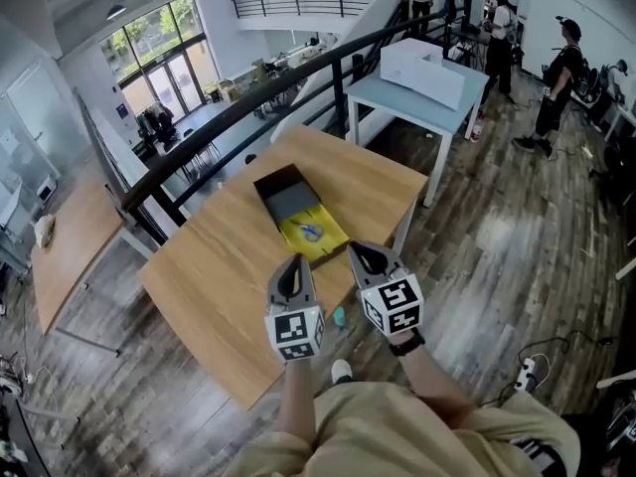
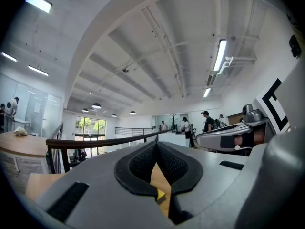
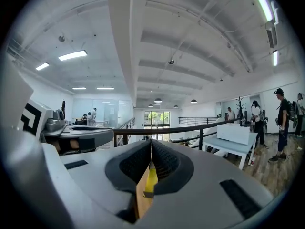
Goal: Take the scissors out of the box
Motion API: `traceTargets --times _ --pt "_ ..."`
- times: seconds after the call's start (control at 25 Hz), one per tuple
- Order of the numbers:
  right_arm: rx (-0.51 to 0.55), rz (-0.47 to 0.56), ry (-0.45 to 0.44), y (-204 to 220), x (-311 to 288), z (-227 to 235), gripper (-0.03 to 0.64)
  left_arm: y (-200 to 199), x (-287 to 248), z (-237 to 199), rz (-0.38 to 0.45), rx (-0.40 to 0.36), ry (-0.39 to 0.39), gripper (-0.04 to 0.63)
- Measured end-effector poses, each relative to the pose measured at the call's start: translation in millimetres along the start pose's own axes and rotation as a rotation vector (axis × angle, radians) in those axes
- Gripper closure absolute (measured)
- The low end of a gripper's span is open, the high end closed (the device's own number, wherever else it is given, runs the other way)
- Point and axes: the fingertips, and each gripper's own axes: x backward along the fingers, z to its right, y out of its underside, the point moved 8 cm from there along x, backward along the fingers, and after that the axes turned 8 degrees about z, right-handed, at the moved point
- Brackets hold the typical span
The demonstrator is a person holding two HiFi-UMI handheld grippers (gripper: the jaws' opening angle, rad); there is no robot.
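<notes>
small scissors (image 1: 311, 232) with blue handles lie on the yellow lining of the open box (image 1: 281, 199) on the wooden surface (image 1: 224, 276). left gripper (image 1: 294, 263) and right gripper (image 1: 357, 251) hover just short of it, jaws closed, holding nothing.

Place: a big open work hall, like a lab or an office, on an upper floor.
Floor: grey-brown wooden plank floor (image 1: 497, 237).
Edge: a long black metal railing (image 3: 190, 128), with a lower floor (image 1: 224, 102) past it.
Furniture: a light brown wooden counter (image 1: 219, 266) and a pale blue table (image 1: 407, 102).
Light: tall glass windows (image 1: 159, 38) and long white strip lights (image 2: 220, 54) on a bare grey ceiling (image 2: 157, 42).
People: a few people in dark clothes (image 1: 561, 78) stand far off.
</notes>
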Motion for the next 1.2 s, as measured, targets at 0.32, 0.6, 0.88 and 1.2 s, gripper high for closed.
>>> traceTargets --times 0.32,0.6,0.88,1.2 --pt "0.001 -0.055 0.009 20 -87 14 0.601 25 -63 -57 -0.028 0.026 0.011 0.584" --pt "-0.003 -0.167 -0.02 64 -139 17 0.601 70 -91 -87 -0.107 0.065 0.008 0.584" --pt "-0.007 -0.318 -0.092 120 -194 27 0.601 112 -121 -116 -0.186 0.099 -0.029 0.584" --pt "-0.011 -0.524 -0.16 191 -250 58 0.6 159 -172 -126 -0.244 0.143 -0.036 0.584"
